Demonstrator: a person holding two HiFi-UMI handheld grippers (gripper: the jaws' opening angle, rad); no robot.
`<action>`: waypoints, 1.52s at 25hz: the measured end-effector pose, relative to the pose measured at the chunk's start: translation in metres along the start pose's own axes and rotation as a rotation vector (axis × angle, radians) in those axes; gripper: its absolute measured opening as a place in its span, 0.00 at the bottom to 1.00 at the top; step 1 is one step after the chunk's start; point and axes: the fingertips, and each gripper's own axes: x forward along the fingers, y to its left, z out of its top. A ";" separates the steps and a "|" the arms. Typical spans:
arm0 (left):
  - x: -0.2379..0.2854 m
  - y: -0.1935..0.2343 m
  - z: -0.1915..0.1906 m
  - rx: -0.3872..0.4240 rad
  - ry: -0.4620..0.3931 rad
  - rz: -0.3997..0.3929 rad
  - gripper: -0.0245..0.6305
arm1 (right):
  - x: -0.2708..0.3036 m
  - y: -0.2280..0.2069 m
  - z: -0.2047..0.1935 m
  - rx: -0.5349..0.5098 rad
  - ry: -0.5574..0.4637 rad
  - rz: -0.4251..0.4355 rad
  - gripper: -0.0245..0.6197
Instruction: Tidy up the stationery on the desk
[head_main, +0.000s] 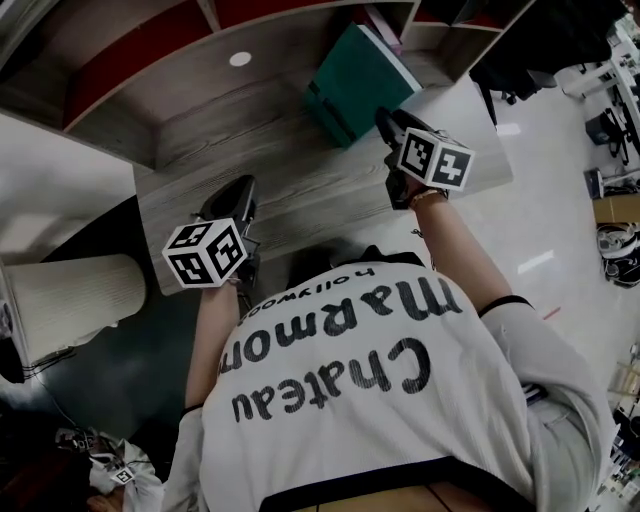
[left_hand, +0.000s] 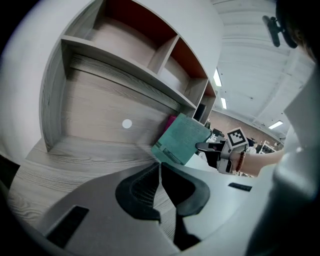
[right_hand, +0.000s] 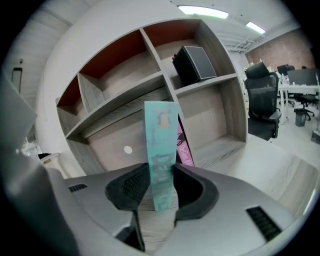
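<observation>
My right gripper (right_hand: 161, 192) is clamped on the lower edge of the thin teal hardcover book (right_hand: 161, 140). The book stands upright at the centre of the right gripper view, with a pink book (right_hand: 185, 150) just behind it. My left gripper (left_hand: 160, 175) has its jaws closed together with nothing between them, at lower centre above the grey wood-grain desk (left_hand: 75, 155).

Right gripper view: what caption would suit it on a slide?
Right gripper shut on a teal book, wooden shelves behind it.
</observation>
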 end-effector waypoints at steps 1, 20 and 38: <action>-0.001 0.002 0.000 -0.005 0.000 0.001 0.08 | 0.001 0.000 0.003 -0.021 -0.006 -0.018 0.29; -0.013 0.018 -0.006 -0.061 0.006 0.022 0.08 | 0.024 -0.004 0.015 -0.187 -0.032 -0.264 0.29; -0.018 0.024 -0.005 -0.063 0.013 0.044 0.08 | 0.040 0.000 0.026 -0.099 -0.056 -0.399 0.29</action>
